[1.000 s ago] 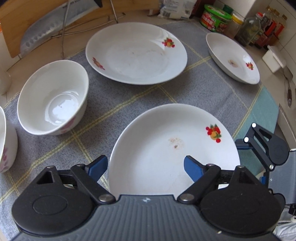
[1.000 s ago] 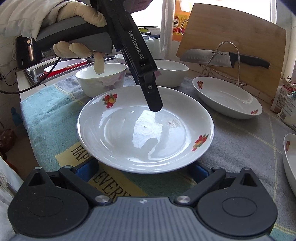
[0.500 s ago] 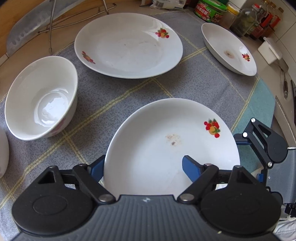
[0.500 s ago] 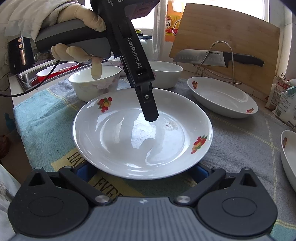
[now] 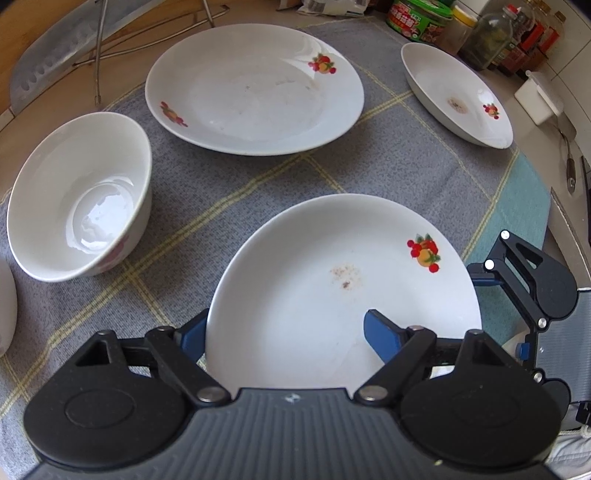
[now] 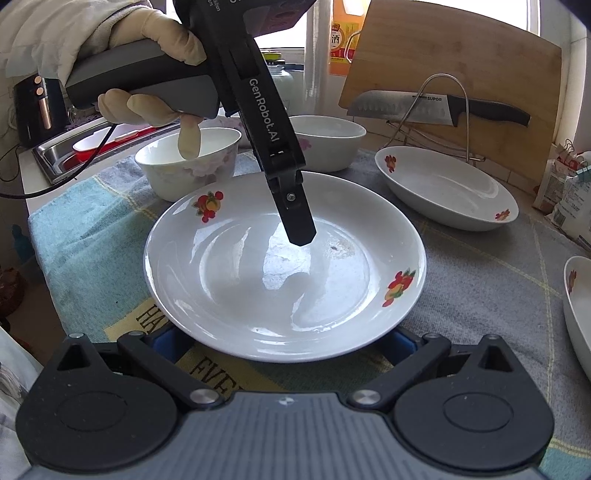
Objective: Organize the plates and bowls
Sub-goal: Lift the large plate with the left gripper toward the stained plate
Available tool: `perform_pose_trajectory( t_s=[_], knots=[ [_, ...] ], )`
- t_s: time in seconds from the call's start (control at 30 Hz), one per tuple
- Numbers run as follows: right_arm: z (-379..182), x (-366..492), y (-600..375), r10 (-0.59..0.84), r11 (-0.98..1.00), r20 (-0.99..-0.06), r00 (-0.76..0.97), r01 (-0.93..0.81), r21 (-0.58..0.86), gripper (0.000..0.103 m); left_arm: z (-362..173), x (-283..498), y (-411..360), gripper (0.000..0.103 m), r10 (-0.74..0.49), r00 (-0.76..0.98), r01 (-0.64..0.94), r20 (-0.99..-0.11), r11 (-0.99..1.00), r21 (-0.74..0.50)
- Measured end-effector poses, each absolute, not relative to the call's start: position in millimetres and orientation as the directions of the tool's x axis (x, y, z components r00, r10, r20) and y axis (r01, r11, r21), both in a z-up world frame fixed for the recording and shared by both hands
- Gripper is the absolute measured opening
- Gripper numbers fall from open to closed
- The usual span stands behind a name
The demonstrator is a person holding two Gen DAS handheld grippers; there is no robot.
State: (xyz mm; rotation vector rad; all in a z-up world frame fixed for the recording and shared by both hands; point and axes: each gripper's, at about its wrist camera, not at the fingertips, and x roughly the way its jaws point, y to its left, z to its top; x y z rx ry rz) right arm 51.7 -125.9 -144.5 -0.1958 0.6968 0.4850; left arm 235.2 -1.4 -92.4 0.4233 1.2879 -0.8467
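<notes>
A white plate [image 5: 332,277] with fruit prints sits nearest me on the grey checked cloth [image 5: 388,158]. My left gripper [image 5: 286,332] is shut on its rim, one blue finger inside the dish and the other outside and beneath the edge. In the right wrist view the same plate [image 6: 258,288] is raised a little, with the left gripper's black finger [image 6: 299,221] reaching into it. My right gripper [image 6: 286,343] stands open, its fingers spread wide under the plate's near rim. Further off are two more plates [image 5: 255,88] [image 5: 458,96] and a white bowl [image 5: 77,195].
Two bowls [image 6: 188,162] [image 6: 328,140] stand behind the held plate. A knife [image 6: 424,107] rests on a wire rack against a wooden board [image 6: 461,55]. Jars and bottles [image 5: 421,18] line the back right. A sink [image 6: 74,155] lies at the left.
The left jaws have closed onto the plate's rim. The plate has come up slightly and closer to the right camera. The right gripper has stayed put.
</notes>
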Motion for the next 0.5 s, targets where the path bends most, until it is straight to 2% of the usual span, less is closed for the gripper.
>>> perform_pose_trajectory(
  t_s=[0.5],
  knots=[
    [-132.0,52.4,-135.3,0.363,0.863,-0.665,0.652,-0.505,-0.023,0.103,-80.8,233.4,-8.9,0.085,-0.323,0.055,0.752,-0.945,0.636,-0.173]
  ],
)
